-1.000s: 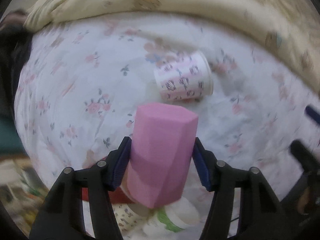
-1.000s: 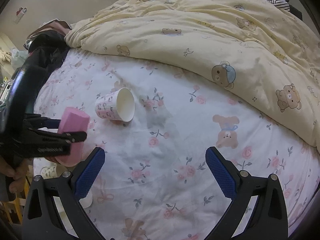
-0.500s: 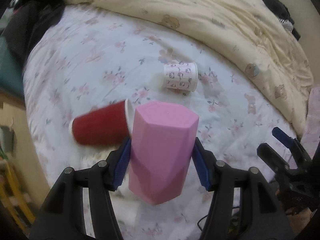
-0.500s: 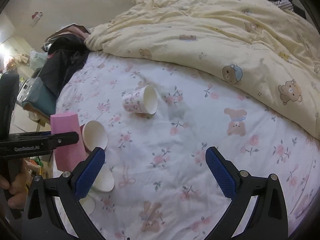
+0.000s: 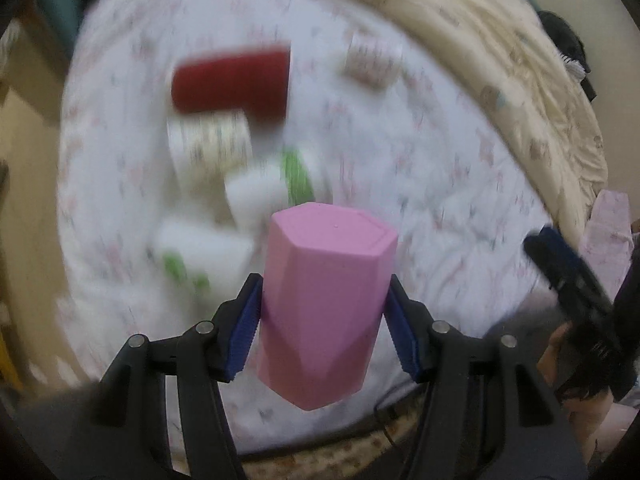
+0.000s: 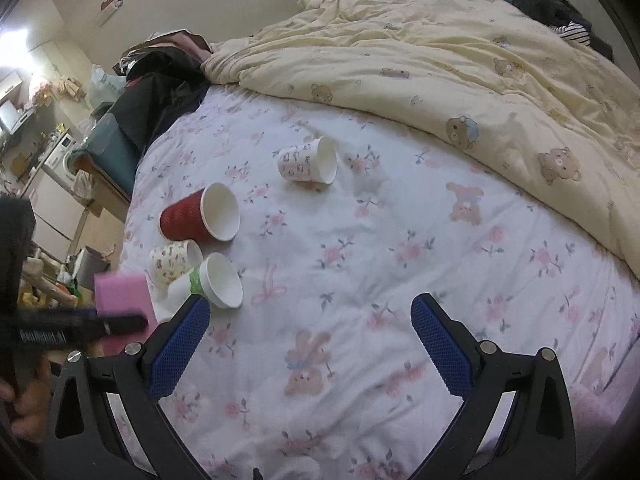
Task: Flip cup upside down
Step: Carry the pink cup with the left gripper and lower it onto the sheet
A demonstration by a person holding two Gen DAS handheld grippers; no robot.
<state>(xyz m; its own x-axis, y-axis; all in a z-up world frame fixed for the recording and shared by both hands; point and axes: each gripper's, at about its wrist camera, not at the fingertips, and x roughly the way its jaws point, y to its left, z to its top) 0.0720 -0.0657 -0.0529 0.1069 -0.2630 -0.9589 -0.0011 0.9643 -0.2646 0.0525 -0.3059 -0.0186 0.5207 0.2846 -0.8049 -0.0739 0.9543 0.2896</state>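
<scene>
Left wrist view: I see my left gripper (image 5: 324, 316) with its blue-padded fingers (image 5: 244, 332) clamped on a pink faceted plastic cup (image 5: 326, 304), one on each side of it.
Cup position: the pink cup is held above the near edge of the bed with the white flowered sheet (image 5: 440, 184); its closed flat end points away from the camera.
Behind the cup: this view is very blurred. I can make out a dark red ribbed paper cup (image 5: 232, 82) on its side, a small white patterned paper cup (image 5: 374, 60) to its right, a cream patterned cup (image 5: 210, 142) below the red one, and white cups with green bands (image 5: 276, 186), whose number I cannot tell.
Right edge: my right gripper (image 5: 568, 276) shows as a dark blurred shape.

Right wrist view: the fingers (image 6: 440, 344) of the right gripper (image 6: 308, 346) are wide apart with nothing between them, above the sheet (image 6: 400, 240).
Cups on bed: the red cup (image 6: 198, 218), the white patterned cup (image 6: 308, 160), the cream cup (image 6: 174, 262) and a green-banded cup (image 6: 214, 282) all lie on their sides with the mouths toward the right.
Left side: the left gripper (image 6: 80, 326) holds the pink cup (image 6: 122, 296) near the bed's left edge, just beside the green-banded cup.
Far side: a pale yellow quilt with bear prints (image 6: 460, 72) covers the bed.
</scene>
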